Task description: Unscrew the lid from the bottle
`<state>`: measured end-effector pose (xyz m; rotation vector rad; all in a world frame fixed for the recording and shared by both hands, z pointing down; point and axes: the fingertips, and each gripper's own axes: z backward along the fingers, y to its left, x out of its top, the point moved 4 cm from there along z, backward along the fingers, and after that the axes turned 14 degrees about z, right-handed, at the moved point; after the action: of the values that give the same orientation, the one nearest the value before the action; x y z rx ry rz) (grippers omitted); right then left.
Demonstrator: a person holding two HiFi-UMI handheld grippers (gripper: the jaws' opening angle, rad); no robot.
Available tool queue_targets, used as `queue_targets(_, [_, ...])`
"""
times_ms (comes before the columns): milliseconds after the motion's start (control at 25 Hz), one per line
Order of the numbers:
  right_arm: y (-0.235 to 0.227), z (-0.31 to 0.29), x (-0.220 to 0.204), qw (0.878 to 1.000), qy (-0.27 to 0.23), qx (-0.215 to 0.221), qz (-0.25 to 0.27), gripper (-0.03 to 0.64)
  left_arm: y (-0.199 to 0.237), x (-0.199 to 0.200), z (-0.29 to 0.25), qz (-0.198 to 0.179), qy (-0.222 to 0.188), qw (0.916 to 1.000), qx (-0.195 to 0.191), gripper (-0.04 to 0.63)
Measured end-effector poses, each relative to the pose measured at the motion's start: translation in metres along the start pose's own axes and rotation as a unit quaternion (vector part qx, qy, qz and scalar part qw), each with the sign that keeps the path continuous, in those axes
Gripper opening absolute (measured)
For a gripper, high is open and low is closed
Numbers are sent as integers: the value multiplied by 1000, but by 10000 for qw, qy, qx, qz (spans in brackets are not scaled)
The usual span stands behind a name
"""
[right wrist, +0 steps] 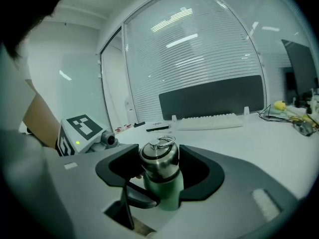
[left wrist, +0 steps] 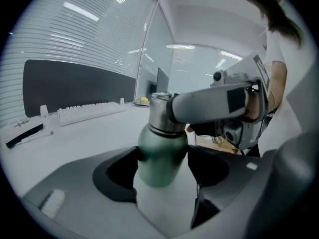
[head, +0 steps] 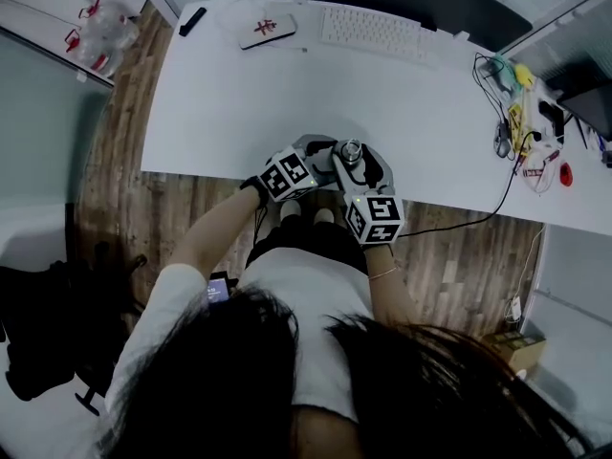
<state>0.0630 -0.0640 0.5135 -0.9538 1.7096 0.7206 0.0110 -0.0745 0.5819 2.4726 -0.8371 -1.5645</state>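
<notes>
A green bottle (left wrist: 162, 153) with a steel lid (right wrist: 159, 156) stands upright near the front edge of the white table (head: 229, 113). In the head view the bottle (head: 351, 151) sits between both grippers. My left gripper (left wrist: 162, 166) is shut on the green body, its jaws pressing both sides. My right gripper (right wrist: 159, 168) is shut on the lid, which has a ring on top. One right gripper finger (left wrist: 199, 106) crosses the lid in the left gripper view and hides part of it. My left gripper (head: 325, 163) comes in from the left, my right gripper (head: 361, 172) from the near side.
A white keyboard (head: 373, 32) lies at the back of the table, with a phone-like case (head: 268, 30) and a black remote (head: 191, 20) to its left. Cables and small items (head: 521, 113) crowd the right end. The table's front edge (head: 239, 175) runs just under the grippers.
</notes>
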Motion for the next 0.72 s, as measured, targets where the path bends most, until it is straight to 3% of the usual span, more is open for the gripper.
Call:
queue_targets(160, [0, 0, 1, 9998, -6, 164, 122, 249, 1, -1, -1, 1, -43, 10000, 43, 367])
queue_targets(360, [-3, 0, 1, 9914, -45, 1212, 497, 247, 4, 1, -1, -261, 56, 9994, -216, 365])
queue_targets(520, [-5, -3, 3, 9710, -57, 2244, 818, 247, 9, -3, 0, -526, 414, 9962, -562, 365])
queue_targets(720, [-7, -8, 4, 9360, -70, 3310, 1197, 247, 7, 2, 2, -738, 725, 9891, -1044, 365])
